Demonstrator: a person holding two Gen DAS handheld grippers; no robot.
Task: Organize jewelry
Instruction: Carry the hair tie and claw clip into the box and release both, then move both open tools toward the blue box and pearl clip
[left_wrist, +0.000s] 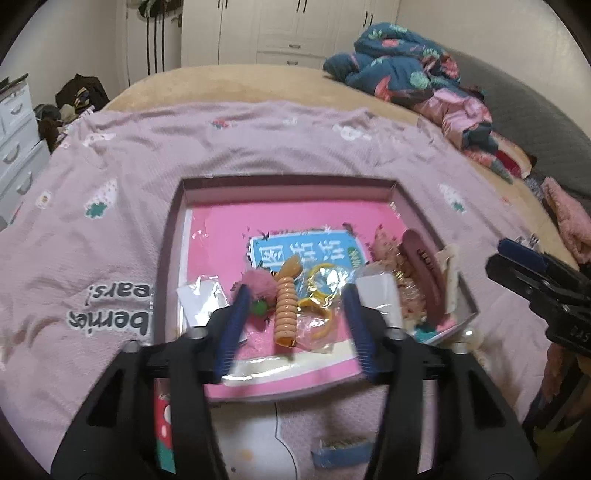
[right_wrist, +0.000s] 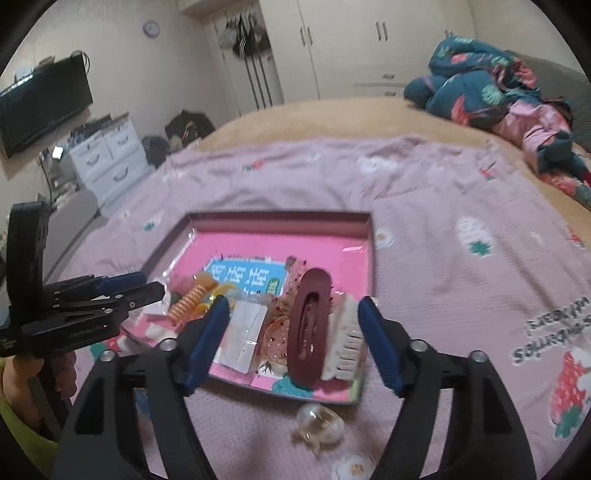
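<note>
Both my left tool (left_wrist: 293, 317) and right tool (right_wrist: 295, 339) gaped empty (risky): the pearl clip (right_wrist: 320, 426) could snag bedding.

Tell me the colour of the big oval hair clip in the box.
Dark maroon hair clip; clearest in the right wrist view.

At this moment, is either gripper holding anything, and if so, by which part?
Nothing is held. The left gripper and the right gripper are both open above the pink box, with no item between their fingers.
</note>
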